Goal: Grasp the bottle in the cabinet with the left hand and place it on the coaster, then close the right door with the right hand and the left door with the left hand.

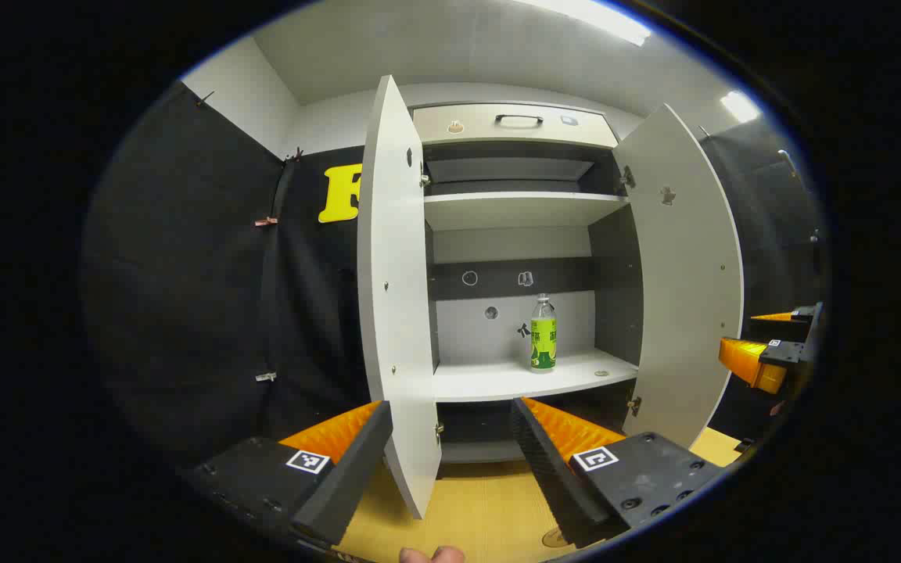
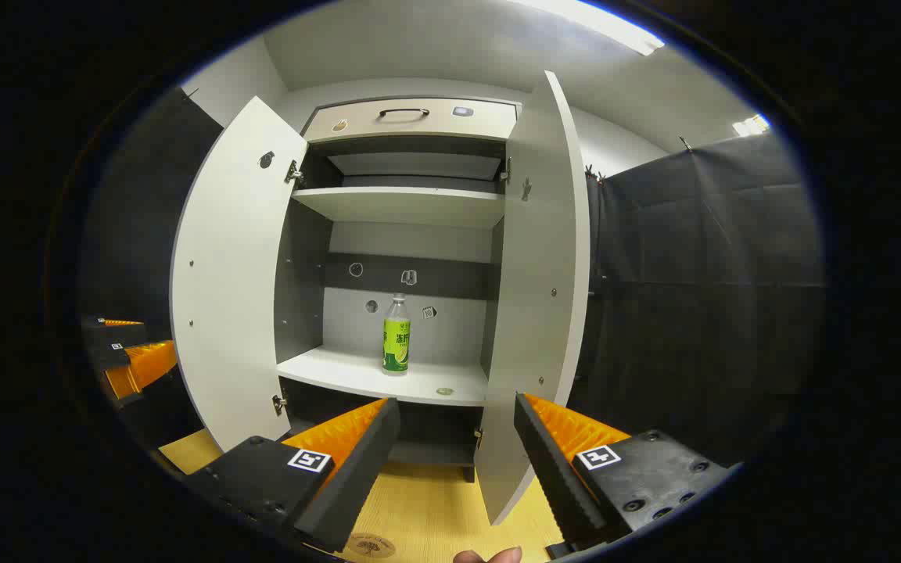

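The left gripper (image 1: 450, 426) hangs in front of the open cabinet (image 1: 517, 125) with its jaws spread wide and nothing between them. The right gripper (image 2: 457, 422) is the same: jaws wide apart, empty. Neither touches anything.

The bottle (image 1: 543, 335) stands upright on the white middle shelf (image 1: 497, 379), toward the right half of it, well back from the left gripper. In the right gripper view the bottle (image 2: 396, 336) sits near the middle of that shelf.

Risks, going left to right. The left door (image 1: 396, 297) stands edge-on just ahead of the left gripper's left finger; a reach that drifts left would likely knock the door or swing it. The bottle is tall and narrow, so a finger that hits it before both fingers are around it could tip it over on the shelf. A small round thing (image 1: 601, 373) lies on the shelf just beside the bottle, to its right, and could be brushed. The right door (image 1: 685, 281) narrows the opening on that side. The coaster (image 2: 368, 545) lies low on the wooden floor (image 2: 427, 508), near the bottom edge of the view, so setting the bottle down off-centre is likely.

Count: one bottle, one coaster, two doors, two grippers, one drawer handle (image 1: 518, 119) at the top.
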